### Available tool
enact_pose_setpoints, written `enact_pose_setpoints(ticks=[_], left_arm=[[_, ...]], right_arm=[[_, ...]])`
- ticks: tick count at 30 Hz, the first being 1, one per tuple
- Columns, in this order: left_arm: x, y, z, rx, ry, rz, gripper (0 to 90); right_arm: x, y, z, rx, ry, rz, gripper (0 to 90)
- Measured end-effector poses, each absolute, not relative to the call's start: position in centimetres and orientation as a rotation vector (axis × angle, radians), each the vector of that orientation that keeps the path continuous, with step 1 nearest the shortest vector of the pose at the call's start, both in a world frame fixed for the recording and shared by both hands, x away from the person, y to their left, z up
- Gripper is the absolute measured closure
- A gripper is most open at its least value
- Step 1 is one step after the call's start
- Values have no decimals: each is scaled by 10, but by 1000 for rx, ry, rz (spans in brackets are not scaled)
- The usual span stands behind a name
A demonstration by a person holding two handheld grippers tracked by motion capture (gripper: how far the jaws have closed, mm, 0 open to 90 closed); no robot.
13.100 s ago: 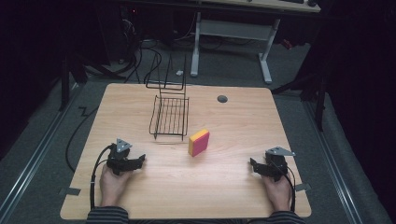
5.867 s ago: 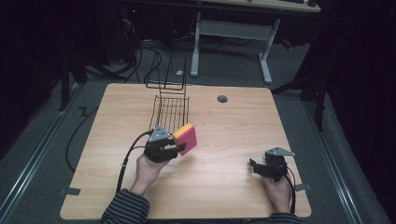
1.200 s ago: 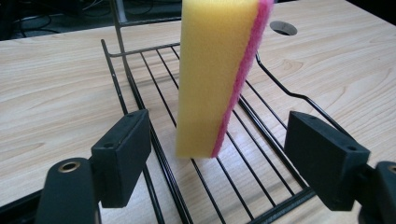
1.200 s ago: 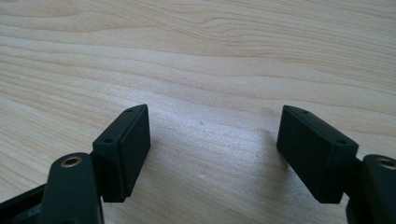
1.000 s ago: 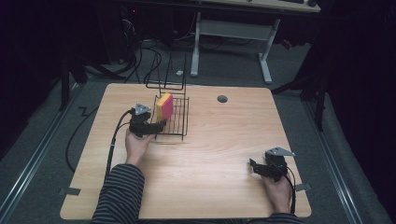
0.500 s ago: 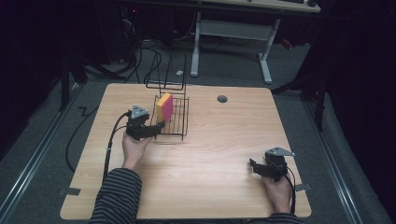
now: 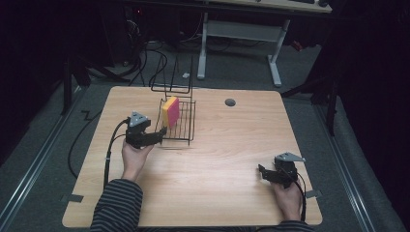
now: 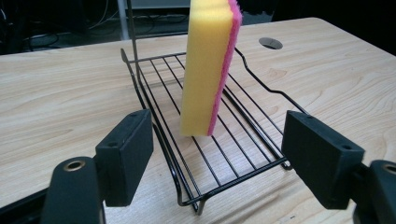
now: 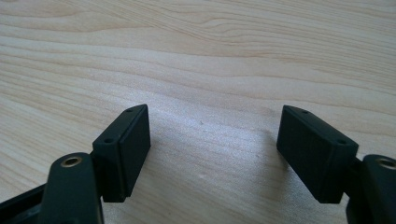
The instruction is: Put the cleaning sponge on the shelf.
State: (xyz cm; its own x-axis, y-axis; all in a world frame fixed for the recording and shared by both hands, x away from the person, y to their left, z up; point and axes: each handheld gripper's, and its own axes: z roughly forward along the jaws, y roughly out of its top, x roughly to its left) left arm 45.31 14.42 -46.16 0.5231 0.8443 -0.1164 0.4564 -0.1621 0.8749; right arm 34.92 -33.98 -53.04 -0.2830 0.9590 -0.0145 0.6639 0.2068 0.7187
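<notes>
High view: sponge (image 7: 170, 110) stood on edge, upright, inside the black wire rack (image 7: 187, 126) near the table's (image 7: 222, 154) far left part. Left gripper (image 7: 161, 133) sat just beside the rack's near left end, jaws spread and empty, nothing between them. Right gripper (image 7: 261, 172) rested low at the near right of the table, well apart from the rack, jaws apart, holding nothing. Placement looked done; sponge was free-standing, not touched by either tool.

Left gripper view: left gripper (image 8: 217, 154) jaws stood wide on either side of the rack's near end (image 8: 219, 172), pads clear of everything. Sponge (image 8: 205, 70), yellow body with a pink scrub face, stood upright on the wires, roughly mid-rack, beyond the jaws, apart from them. No lean visible. A round cable hole (image 8: 271, 43) showed in the tabletop beyond.

Right gripper view: right gripper (image 9: 212, 149) jaws open over bare wood grain, nothing in the gap.

Judgement: main work seemed finished, sponge in rack. Left to do, probably just pulling the left hand clear without bumping the rack; a knock could tip the sponge.
</notes>
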Motion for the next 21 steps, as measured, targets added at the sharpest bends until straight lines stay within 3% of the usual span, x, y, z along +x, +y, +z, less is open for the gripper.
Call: enact_pose_setpoints(ticks=[21], left_arm=[[433, 154, -445, 1753, 1057, 513, 267]], right_arm=[[349, -340, -530, 1499, 2025, 843, 261]])
